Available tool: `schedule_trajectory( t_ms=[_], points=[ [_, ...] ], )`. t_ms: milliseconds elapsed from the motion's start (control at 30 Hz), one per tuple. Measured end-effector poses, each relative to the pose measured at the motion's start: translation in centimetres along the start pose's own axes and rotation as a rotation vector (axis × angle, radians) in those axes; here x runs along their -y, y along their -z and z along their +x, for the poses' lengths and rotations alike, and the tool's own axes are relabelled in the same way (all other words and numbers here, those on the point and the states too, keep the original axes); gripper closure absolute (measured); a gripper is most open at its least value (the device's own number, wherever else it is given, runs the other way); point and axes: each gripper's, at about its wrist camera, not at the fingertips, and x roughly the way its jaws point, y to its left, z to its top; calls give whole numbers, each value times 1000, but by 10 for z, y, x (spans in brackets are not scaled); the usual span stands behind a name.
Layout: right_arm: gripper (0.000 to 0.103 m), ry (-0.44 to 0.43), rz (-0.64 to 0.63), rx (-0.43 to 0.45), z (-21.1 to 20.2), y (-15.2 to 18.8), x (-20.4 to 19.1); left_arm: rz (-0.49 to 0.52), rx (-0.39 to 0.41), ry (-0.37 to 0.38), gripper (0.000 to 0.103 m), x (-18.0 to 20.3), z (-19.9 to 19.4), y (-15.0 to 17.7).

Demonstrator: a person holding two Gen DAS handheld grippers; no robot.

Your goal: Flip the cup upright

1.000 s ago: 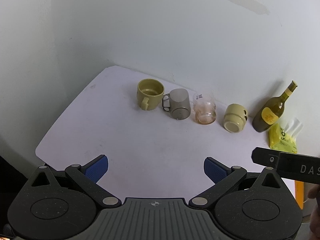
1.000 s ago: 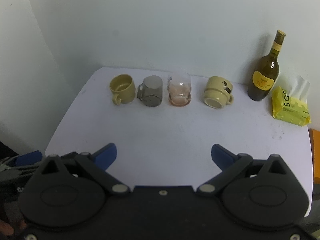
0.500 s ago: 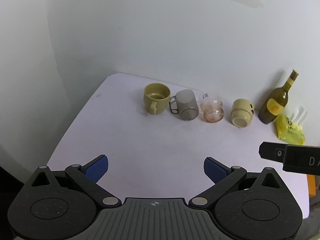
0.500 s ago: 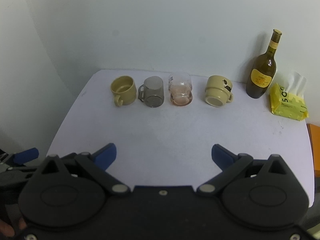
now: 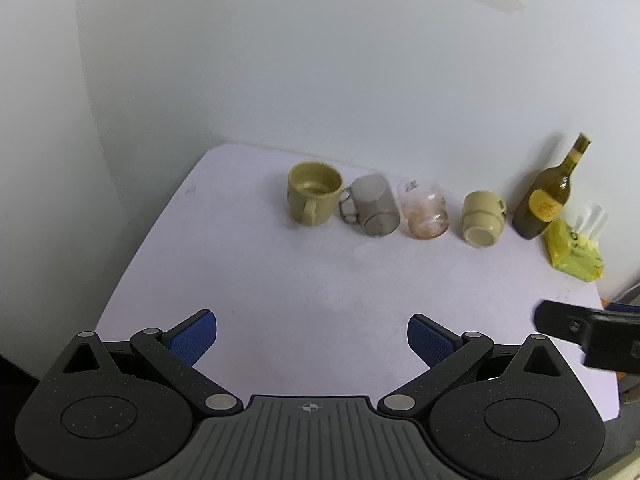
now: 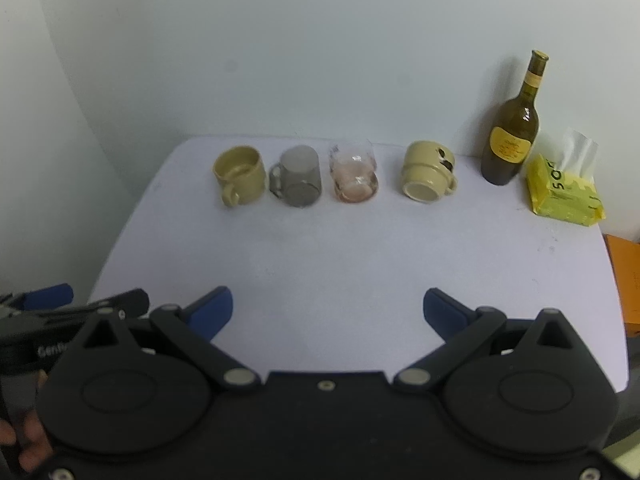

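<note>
A: Surface?
B: White table, rounded corners, pushed into a white wall corner. Orange box off its right edge.

A: What's on it?
B: Row along the back. Left to right: olive mug upright, handle toward camera. Grey mug, glass, and cream cup all on their sides, the glass and cup bottoms facing us. Grey mug is just beside the olive one; cream cup sits apart from the glass. Then a bottle upright by the wall, yellow tissue pack next to it.

A: Grippers?
B: Both low over the near table edge, well apart from the row, pointed at it. Left gripper: jaws spread wide, nothing between the blue pads. Right gripper: same, wide and empty. Each shows up at the edge of the other's view, left one beside the right.

A: Hands?
B: Bit of a hand at the bottom left of the right view, behind the left gripper's body.
</note>
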Motion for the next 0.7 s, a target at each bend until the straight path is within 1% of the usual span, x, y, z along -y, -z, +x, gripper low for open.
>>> schedule_trajectory(
  t_ms=[133,167,233,333,400,433,500,633,700],
  points=[
    [0,-18,-13,0,7,-3,8,-1,2,-13,0,5,2,0],
    [0,-29,-16,0,13,-6,12,-4,0,-26,0,7,5,-2],
    [0,-39,-34,7,24,-9,16,-31,-5,-53,0,12,8,-6],
    [0,-33,-106,19,43,-19,26,-86,-3,-78,0,15,5,-12],
    [0,-37,-127,39,57,-29,38,-99,-2,-105,0,20,4,-16],
    [0,-66,-136,23,61,-31,43,-99,-2,-108,0,20,4,-16],
    [0,-74,-120,10,82,-45,62,-114,-24,-164,0,29,10,-21],
    [0,-67,-106,14,111,-60,88,-134,-26,-206,0,41,10,-26],
    [0,-58,-89,-5,140,-72,108,-140,-29,-248,0,53,13,-30]
  ],
)
